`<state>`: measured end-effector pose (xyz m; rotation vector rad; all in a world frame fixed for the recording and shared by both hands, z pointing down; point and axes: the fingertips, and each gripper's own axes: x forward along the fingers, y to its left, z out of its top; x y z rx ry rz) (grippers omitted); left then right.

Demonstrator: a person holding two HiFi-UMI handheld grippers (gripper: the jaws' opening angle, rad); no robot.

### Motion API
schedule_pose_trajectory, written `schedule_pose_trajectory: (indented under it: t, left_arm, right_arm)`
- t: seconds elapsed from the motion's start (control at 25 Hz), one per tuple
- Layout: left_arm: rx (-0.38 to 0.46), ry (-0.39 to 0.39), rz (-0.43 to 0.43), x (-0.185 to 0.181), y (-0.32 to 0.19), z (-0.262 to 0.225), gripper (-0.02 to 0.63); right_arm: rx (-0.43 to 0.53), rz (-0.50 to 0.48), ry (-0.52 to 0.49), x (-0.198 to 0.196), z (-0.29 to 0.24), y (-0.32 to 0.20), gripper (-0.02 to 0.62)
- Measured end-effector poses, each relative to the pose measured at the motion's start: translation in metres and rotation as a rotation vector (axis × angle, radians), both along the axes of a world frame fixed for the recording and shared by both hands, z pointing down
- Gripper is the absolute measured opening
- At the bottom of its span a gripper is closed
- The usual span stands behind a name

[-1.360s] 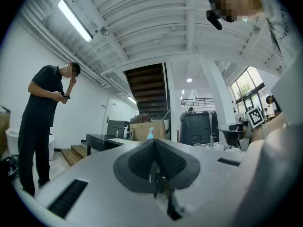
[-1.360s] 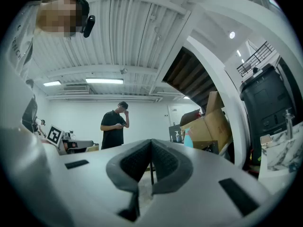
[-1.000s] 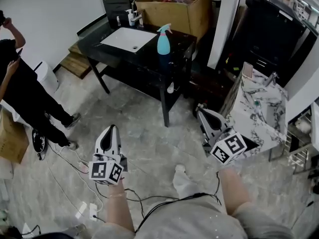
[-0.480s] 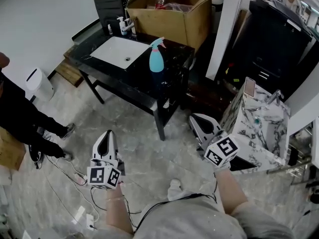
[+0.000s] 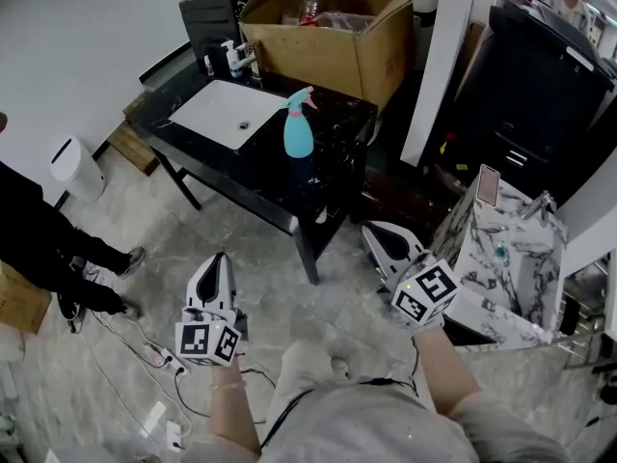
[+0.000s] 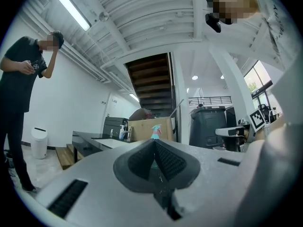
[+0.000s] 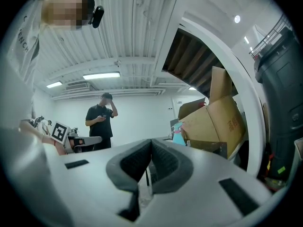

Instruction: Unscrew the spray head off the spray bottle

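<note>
Well ahead of both claws, across open floor, the bottle [image 5: 298, 135] stands upright on the dark counter [image 5: 339, 123], just right of the white sink [image 5: 229, 114]. Its spray head [image 5: 301, 97] is on top and, by my judgement, not yet unscrewed. My left claw [image 5: 218, 259] and right claw [image 5: 370, 230] are each pressed together with nothing between the pads. I hold them low, pointing toward the counter, which makes sense because nothing is within reach to grip. The bottle sits ahead between the two, so either could meet it. I expect one claw must spread and pinch the body to steady it while the other takes the head to twist.
</note>
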<state>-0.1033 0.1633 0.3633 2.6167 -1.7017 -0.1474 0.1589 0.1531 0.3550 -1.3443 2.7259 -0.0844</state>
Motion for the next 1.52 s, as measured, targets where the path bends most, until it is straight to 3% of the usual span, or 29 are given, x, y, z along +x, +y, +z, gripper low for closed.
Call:
schedule_pose_trajectory:
  t: [0.52, 1.04, 1.36, 1.52]
  left_arm:
    - [-0.005, 0.039, 0.073, 0.013, -0.084, 0.006, 0.005]
    - [-0.024, -0.010, 0.171, 0.017, -0.198, 0.021, 0.005]
    - [-0.028, 0.005, 0.327, 0.040, -0.267, 0.026, 0.006]
    - [-0.023, -0.011, 0.449, 0.067, -0.288, 0.028, 0.021]
  right_arm:
    - [0.000, 0.011, 0.003, -0.001, -0.003, -0.077, 0.003]
    - [-0.053, 0.057, 0.022, -0.024, 0.011, -0.182, 0.002]
    - [-0.034, 0.099, 0.023, -0.039, 0.004, -0.240, 0.012]
    - [-0.002, 0.121, 0.047, -0.044, -0.005, -0.261, 0.058]
